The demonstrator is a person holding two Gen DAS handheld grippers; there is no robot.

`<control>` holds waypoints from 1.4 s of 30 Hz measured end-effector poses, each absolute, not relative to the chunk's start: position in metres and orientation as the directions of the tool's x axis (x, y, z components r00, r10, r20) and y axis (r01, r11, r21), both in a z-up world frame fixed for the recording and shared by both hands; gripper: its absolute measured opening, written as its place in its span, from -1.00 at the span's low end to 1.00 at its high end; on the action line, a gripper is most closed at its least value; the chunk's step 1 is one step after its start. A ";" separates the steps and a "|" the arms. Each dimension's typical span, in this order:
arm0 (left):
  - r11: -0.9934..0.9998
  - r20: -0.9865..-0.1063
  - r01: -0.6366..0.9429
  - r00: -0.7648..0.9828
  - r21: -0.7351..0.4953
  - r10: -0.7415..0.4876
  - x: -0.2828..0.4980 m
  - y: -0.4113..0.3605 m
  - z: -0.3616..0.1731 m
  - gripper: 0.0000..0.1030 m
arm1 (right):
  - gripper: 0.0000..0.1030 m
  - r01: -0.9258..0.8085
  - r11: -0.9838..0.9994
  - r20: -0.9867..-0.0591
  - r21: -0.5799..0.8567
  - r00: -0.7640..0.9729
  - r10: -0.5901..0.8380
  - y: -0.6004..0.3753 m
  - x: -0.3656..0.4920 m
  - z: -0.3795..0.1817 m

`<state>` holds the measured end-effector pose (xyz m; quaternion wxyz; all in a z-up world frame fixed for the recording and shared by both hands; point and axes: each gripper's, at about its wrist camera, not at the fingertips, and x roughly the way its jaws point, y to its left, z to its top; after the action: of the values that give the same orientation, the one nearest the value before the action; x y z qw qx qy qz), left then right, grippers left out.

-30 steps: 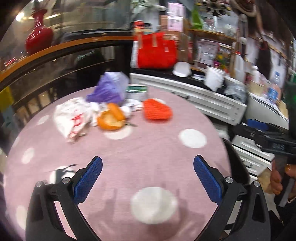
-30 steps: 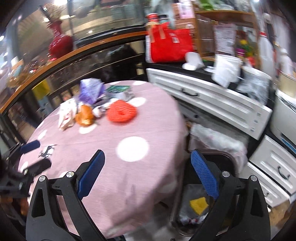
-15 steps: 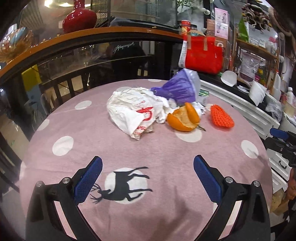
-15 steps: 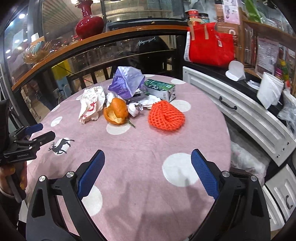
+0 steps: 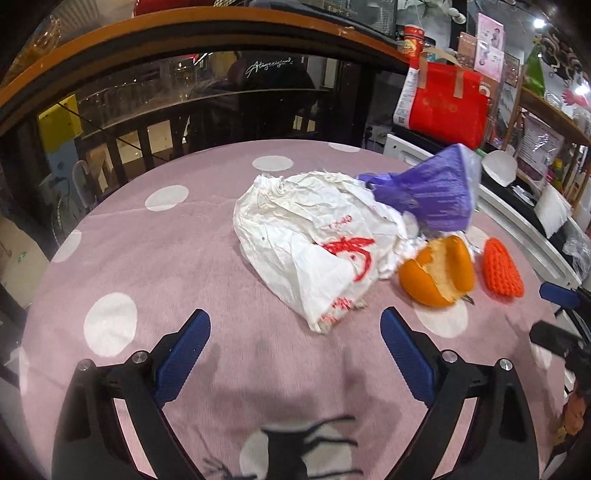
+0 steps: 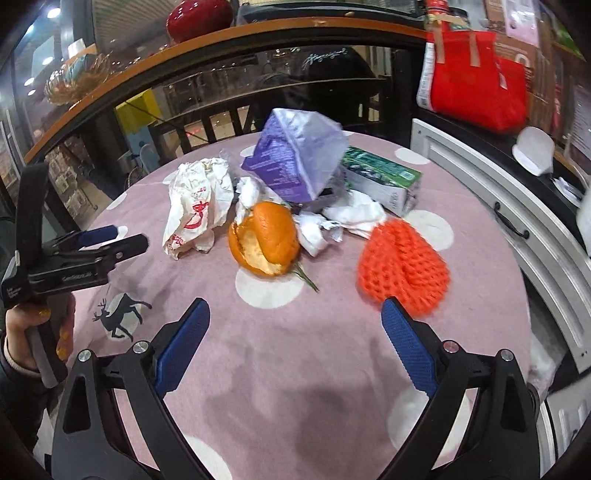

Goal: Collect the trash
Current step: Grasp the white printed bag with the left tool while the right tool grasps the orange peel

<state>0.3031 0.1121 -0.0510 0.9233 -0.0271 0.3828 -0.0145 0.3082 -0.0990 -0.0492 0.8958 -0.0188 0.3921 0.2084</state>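
Observation:
Trash lies heaped on a round pink table with white dots. A crumpled white paper bag with red print is nearest my left gripper, whose jaws are closing with nothing between them, just short of the bag's near corner. Beside the bag lie orange peel, a purple carton and an orange foam net. My right gripper is open and empty, in front of the orange peel and the foam net. The left gripper shows at the left edge.
A green box and crumpled white tissues lie behind the peel. A white drawer cabinet flanks the table on the right, with a red bag on top. A dark railing with a wooden ledge curves behind.
Both grippers have swung left across the table and come closer to the trash heap. The white bag now fills the middle of the left wrist view; the bin has left the right wrist view.

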 end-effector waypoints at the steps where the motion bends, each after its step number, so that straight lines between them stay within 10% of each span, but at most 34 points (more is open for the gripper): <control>1: 0.998 -0.712 0.005 0.701 -0.068 -0.052 0.311 0.113 -0.053 0.77 | 0.80 -0.400 0.909 -0.715 0.120 0.600 0.358 -0.092 0.312 -0.051; 9: 0.990 -0.749 -0.028 0.657 -0.139 -0.087 0.344 0.118 -0.070 0.45 | 0.55 -0.435 0.900 -0.744 0.036 0.589 0.315 -0.056 0.348 -0.061; 13: 0.988 -0.755 -0.015 0.647 -0.152 -0.107 0.348 0.116 -0.073 -0.13 | 0.39 -0.447 0.894 -0.749 -0.023 0.600 0.280 -0.040 0.360 -0.069; 17: 0.981 -0.764 -0.026 0.631 -0.190 -0.132 0.350 0.119 -0.077 -0.60 | -0.42 -0.429 0.903 -0.771 -0.038 0.587 0.247 -0.036 0.369 -0.080; 19: 0.982 -0.762 -0.024 0.635 -0.185 -0.128 0.347 0.119 -0.077 -0.75 | -0.44 -0.425 0.905 -0.769 -0.037 0.590 0.246 -0.038 0.368 -0.081; 42: 0.981 -0.604 0.057 0.781 -0.187 -0.161 0.225 0.086 -0.014 -0.83 | -0.58 -0.411 0.905 -0.697 0.114 0.616 0.367 -0.108 0.259 -0.034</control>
<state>0.2250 0.0857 -0.0138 0.9403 -0.0795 0.3259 -0.0578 0.2591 -0.1085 -0.0340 0.8984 -0.0286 0.3810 0.2165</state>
